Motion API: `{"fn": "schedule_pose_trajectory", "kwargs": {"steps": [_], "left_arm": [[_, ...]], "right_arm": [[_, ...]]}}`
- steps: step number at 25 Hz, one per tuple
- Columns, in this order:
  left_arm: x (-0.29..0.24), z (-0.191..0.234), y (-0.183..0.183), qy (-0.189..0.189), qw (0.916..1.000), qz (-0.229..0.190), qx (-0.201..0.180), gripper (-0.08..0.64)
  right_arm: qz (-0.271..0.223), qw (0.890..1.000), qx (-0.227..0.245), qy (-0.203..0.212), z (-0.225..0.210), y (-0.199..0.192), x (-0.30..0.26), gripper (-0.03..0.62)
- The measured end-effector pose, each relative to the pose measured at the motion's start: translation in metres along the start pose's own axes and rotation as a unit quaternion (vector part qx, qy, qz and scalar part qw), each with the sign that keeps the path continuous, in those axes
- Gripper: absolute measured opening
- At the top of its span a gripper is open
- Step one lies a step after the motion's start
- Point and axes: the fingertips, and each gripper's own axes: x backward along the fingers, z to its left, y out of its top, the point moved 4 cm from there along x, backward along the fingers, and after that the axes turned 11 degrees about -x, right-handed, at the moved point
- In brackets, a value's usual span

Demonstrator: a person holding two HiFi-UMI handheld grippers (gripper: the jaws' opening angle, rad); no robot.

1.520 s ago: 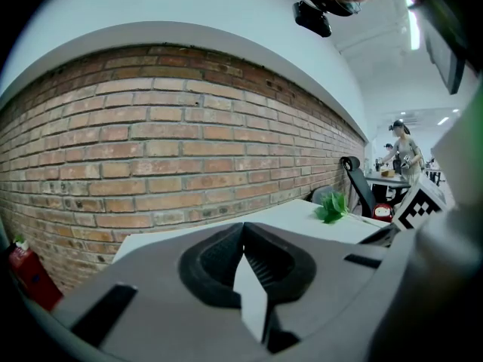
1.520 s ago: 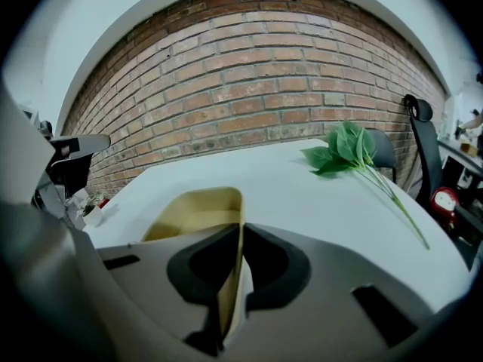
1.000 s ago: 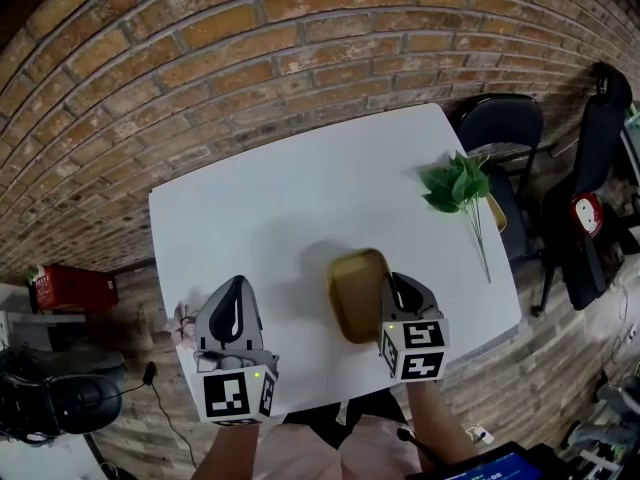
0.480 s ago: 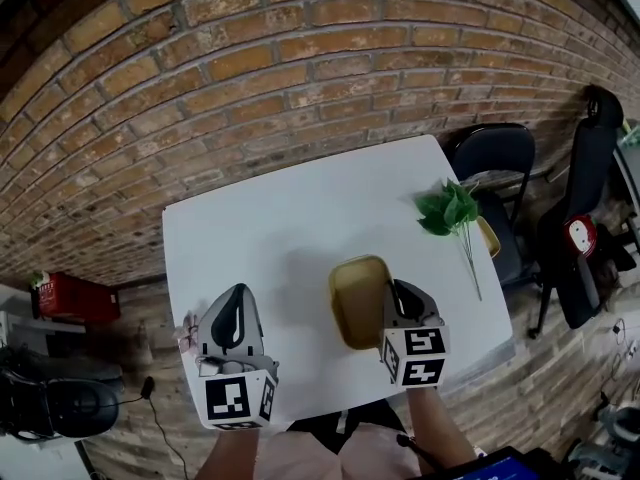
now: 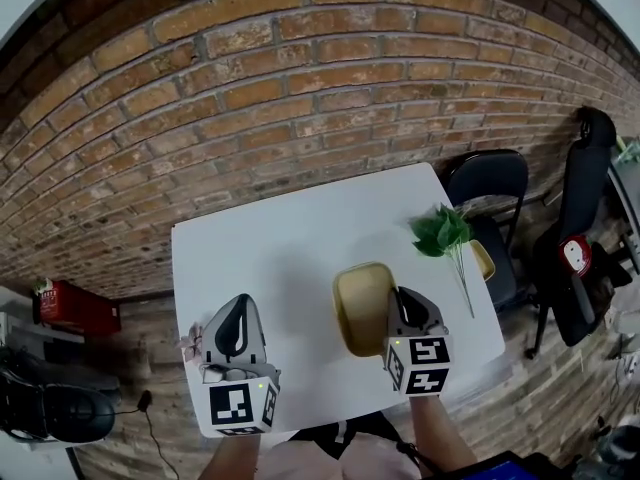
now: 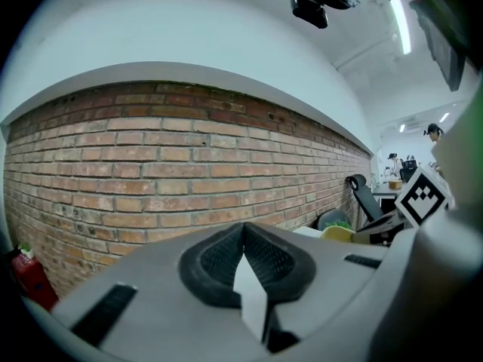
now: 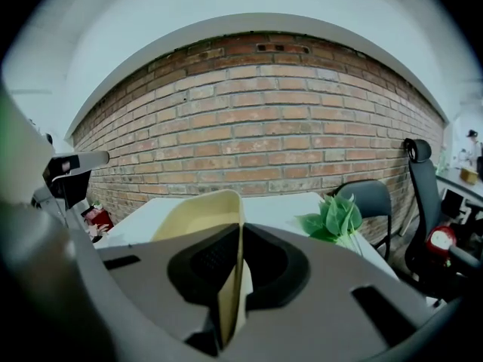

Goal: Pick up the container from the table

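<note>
Above the desk (image 5: 280, 223), in the head view, the container (image 5: 360, 306) is held by the right gripper (image 5: 404, 302). In the left gripper view, the jaws of the left gripper (image 6: 243, 236) are pressed together, empty. In the right gripper view, the container's rim is clamped between narrow jaws.

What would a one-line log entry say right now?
left gripper: fingers shut, empty | right gripper: fingers shut on container edge | container: yellow, open-topped | leaves: on table, untouched
</note>
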Motion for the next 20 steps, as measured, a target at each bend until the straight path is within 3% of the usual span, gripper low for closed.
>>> {"fn": "schedule_pose_trajectory", "kwargs": {"steps": [20], "left_arm": [[0.005,-0.003,0.046,0.002,0.9985,-0.055,-0.002,0.009]], "right_arm": [[-0.076,0.997,0.023,0.001,0.007,0.064,0.03,0.015]]}}
